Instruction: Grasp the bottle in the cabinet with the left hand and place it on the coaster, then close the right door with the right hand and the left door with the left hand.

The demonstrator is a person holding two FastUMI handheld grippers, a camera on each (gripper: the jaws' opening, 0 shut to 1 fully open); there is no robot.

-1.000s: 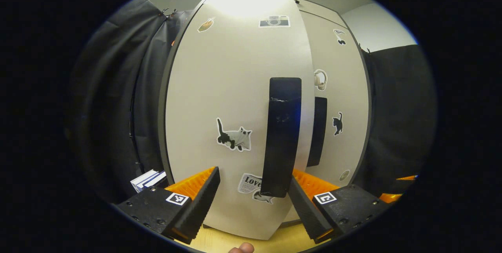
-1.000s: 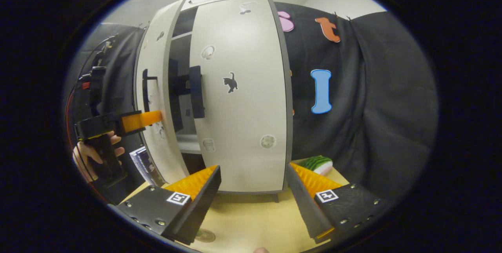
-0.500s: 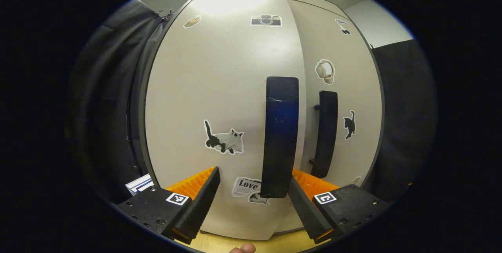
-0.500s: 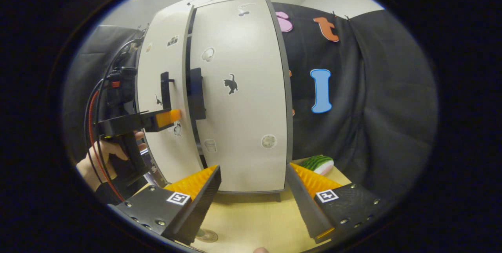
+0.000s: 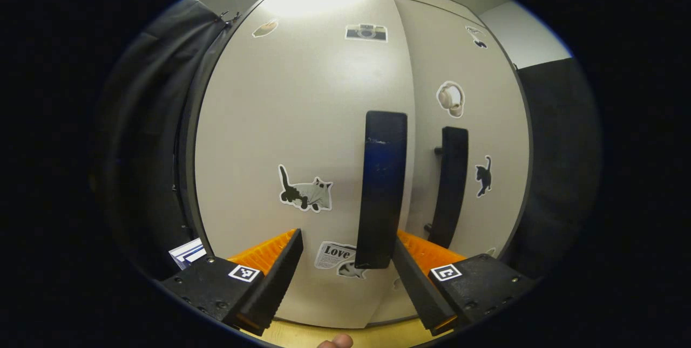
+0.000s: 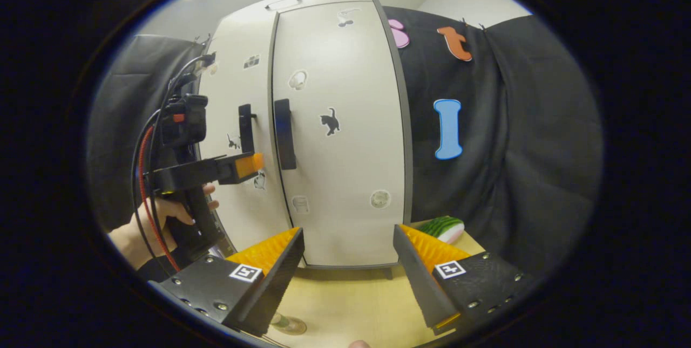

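**Non-task items in view**

Stickers on cabinet fronts, left gripper view: grey-and-black cat sticker, camera sticker, newspaper-style sticker, headphone sticker, small black cat sticker. Stack of books low at left, beside the cabinet. Right gripper view: light wooden tabletop; green striped watermelon-slice object resting on it to the right of the cabinet, against the black cloth wall.
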